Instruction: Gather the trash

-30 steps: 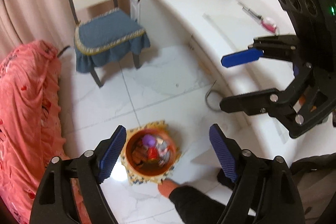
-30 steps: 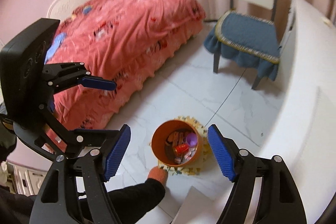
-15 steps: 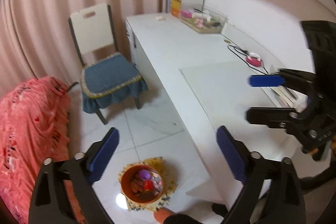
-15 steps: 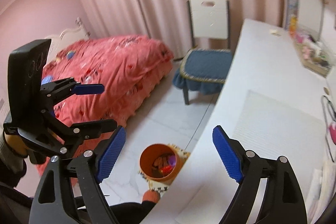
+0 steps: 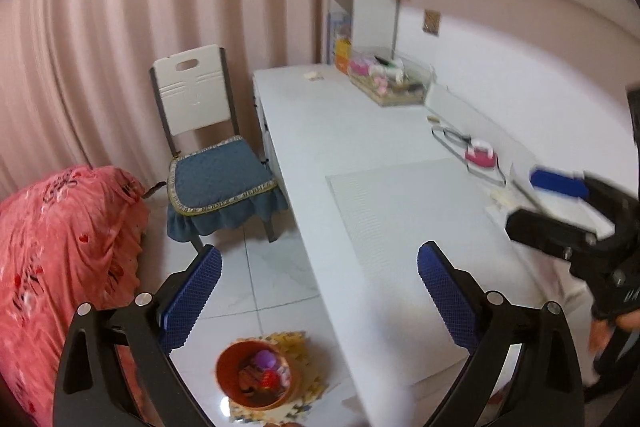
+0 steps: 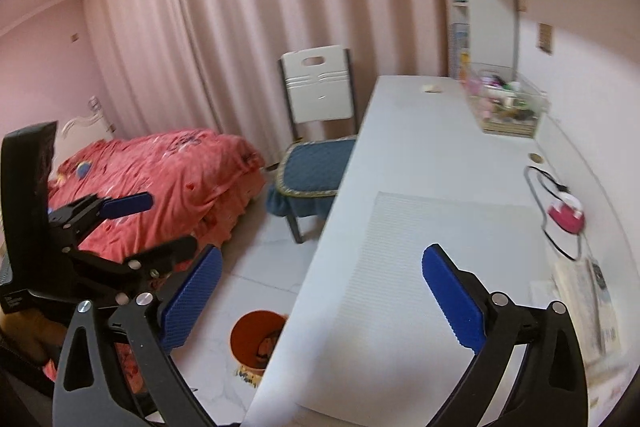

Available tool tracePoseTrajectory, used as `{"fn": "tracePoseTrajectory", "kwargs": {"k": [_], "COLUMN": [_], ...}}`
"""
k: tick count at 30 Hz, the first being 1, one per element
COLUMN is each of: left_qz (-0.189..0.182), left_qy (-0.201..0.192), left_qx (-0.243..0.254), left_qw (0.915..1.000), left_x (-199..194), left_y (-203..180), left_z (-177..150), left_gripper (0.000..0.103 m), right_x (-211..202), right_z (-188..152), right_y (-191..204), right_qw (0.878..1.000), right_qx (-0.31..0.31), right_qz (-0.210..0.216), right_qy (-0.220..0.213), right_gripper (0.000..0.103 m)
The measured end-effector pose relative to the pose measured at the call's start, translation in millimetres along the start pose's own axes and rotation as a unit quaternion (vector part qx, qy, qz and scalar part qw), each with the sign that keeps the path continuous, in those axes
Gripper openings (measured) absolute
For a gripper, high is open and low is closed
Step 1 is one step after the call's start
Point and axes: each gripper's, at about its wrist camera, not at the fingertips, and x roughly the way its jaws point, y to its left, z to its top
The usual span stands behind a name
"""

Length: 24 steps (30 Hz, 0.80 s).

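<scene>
A: Both cameras are sitting higher than a second ago — the round orange plastic trash bin (image 5: 256, 375) on the floor is looking smaller and lower in view, and the long white counter (image 5: 360, 147) is now filling the frame.

B: And the grippers?

A: The left gripper (image 5: 320, 291) and the right gripper (image 6: 322, 295) are both hanging spread wide, holding nothing.

B: Where is the trash sitting?

A: Some is already lying in the bin, which is standing on a yellow patterned foam mat (image 5: 288, 343) beside the counter's edge. On the counter's far end, a small pale crumpled scrap (image 5: 313, 75) is lying near the clear plastic organiser box (image 5: 390, 83) — possibly the next piece.

B: How is it likely handling?

A: I'm judging it light and soft — pinching across its middle should be working, though it may be sliding on the smooth top.
</scene>
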Motion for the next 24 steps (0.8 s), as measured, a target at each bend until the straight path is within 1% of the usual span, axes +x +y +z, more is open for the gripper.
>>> {"fn": "tracePoseTrajectory", "kwargs": {"k": [2, 4, 7, 10, 12, 16, 20, 22, 24], "left_qz": [-0.004, 0.004, 0.013, 0.031, 0.027, 0.037, 0.051, 0.048, 0.052], "left_qy": [-0.016, -0.023, -0.021, -0.02, -0.022, -0.032, -0.031, -0.029, -0.029], "left_qx": [-0.009, -0.007, 0.004, 0.0, -0.003, -0.009, -0.006, -0.011, -0.012], "left_qw": [0.9998, 0.9997, 0.9997, 0.9993, 0.9994, 0.9987, 0.9982, 0.9984, 0.9981], "left_x": [-5, -6, -4, -2, -3, -8, -7, -7, -8], "left_y": [-3, -8, -16, -19, -18, -13, -12, -10, -8], "left_z": [2, 3, 2, 2, 1, 1, 1, 0, 1], "left_gripper": [0.097, 0.097, 0.097, 0.097, 0.097, 0.097, 0.097, 0.097, 0.097], "right_x": [-8, -10, -10, -12, -11, -8, -5, -3, -2], "right_z": [-4, -6, -9, -8, -8, -7, -9, -8, -8], "right_y": [-8, -12, -17, -20, -19, -15, -10, -8, -7], "right_qw": [1.0, 1.0, 0.999, 0.999, 0.999, 1.0, 1.0, 1.0, 1.0], "right_qx": [0.015, 0.022, 0.027, 0.031, 0.027, 0.02, 0.016, 0.012, 0.008], "right_qz": [-0.006, -0.015, -0.02, -0.017, -0.017, -0.012, -0.007, -0.004, -0.001], "right_qy": [-0.008, -0.012, -0.011, -0.016, -0.016, -0.014, -0.01, -0.01, -0.009], "right_gripper": [0.098, 0.098, 0.098, 0.098, 0.098, 0.098, 0.098, 0.098, 0.098]}}
